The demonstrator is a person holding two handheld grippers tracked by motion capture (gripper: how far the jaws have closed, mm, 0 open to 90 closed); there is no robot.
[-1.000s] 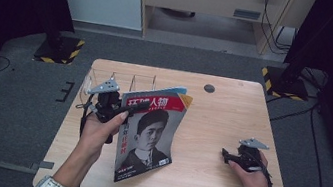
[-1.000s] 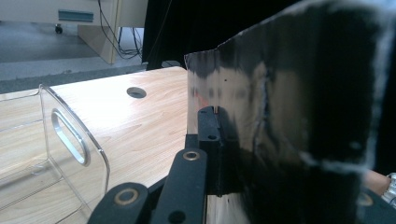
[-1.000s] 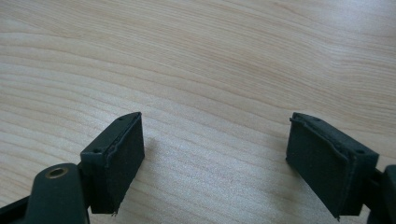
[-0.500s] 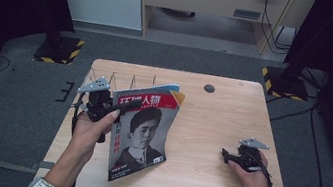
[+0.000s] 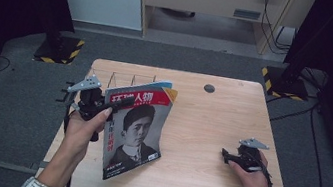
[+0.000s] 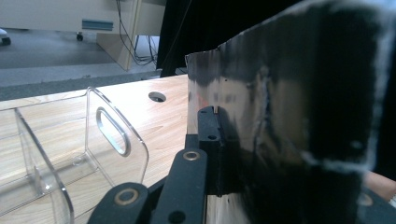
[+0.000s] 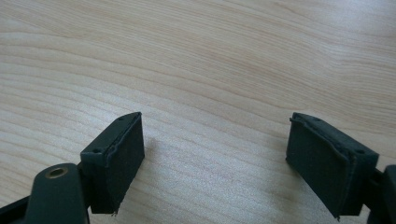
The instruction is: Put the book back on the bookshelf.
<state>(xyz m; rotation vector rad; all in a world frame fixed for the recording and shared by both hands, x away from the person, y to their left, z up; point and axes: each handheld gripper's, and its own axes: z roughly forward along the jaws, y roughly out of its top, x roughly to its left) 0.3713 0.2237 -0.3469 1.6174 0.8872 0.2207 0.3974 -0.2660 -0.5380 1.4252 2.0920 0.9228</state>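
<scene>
A magazine point(image 5: 136, 129) with a portrait cover and a red title band stands tilted above the left half of the wooden table point(image 5: 210, 121). My left gripper point(image 5: 120, 102) is shut on its upper left edge. In the left gripper view the glossy magazine point(image 6: 289, 116) rises at the right with one black pad point(image 6: 208, 130) pressed on it; the other jaw is hidden behind the pages. A clear plastic rack point(image 5: 124, 76) with upright dividers stands at the table's back left, just beyond the magazine. My right gripper point(image 5: 224, 156) rests low at the front right, open over bare wood point(image 7: 219, 154).
The clear rack point(image 6: 112, 135) has a handle slot in its end wall, close to the left of my jaw. A round cable hole point(image 5: 209, 88) lies at the table's back middle. Dark stands with yellow-black feet point(image 5: 60, 49) flank the table on the floor.
My left hand has carried the magazine a little to the left, nearer the table's left side. The right hand has stayed where it was.
</scene>
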